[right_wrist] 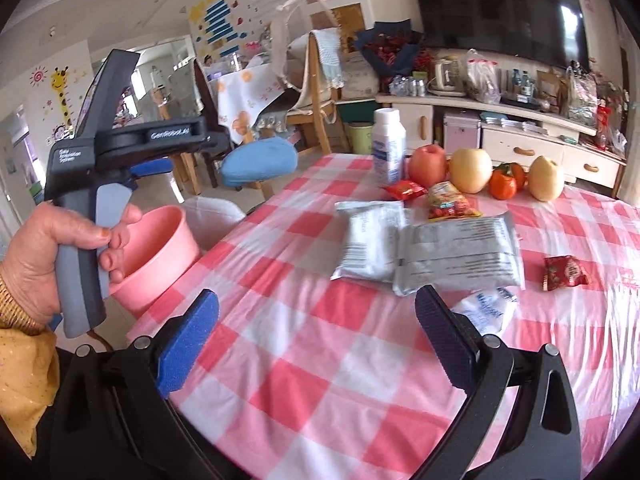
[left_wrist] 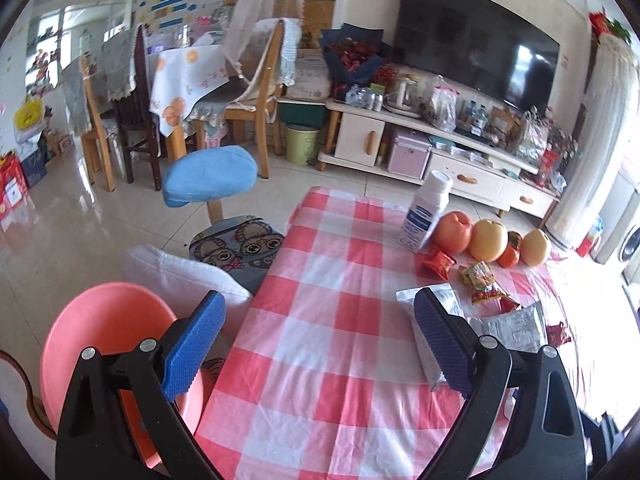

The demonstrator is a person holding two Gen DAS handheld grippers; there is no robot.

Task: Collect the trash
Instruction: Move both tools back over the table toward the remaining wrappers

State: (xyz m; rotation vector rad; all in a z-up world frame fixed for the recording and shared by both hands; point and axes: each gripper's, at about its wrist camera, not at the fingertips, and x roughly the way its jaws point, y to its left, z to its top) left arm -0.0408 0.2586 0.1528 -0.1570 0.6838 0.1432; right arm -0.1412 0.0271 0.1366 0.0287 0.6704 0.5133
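Two silver foil wrappers (right_wrist: 370, 242) (right_wrist: 460, 258) lie side by side mid-table on the red-checked cloth (right_wrist: 320, 360). Small red snack wrappers (right_wrist: 404, 191) (right_wrist: 566, 272), a yellow-red candy wrapper (right_wrist: 448, 202) and a crumpled white wrapper (right_wrist: 486, 310) lie around them. A pink bin (right_wrist: 160, 254) stands off the table's left edge. My right gripper (right_wrist: 316, 346) hangs open over the near cloth, short of the foil wrappers. My left gripper (left_wrist: 320, 344) is open above the table's left part, the pink bin (left_wrist: 104, 336) behind its left finger and a foil wrapper (left_wrist: 434, 320) behind its right finger.
A white bottle (right_wrist: 388, 148) and a row of fruit (right_wrist: 470, 170) stand at the table's far side. A hand (right_wrist: 52, 256) holds the left gripper's handle beside the bin. A blue-cushioned stool (left_wrist: 212, 178), dining chairs and a TV cabinet (left_wrist: 440, 144) lie beyond.
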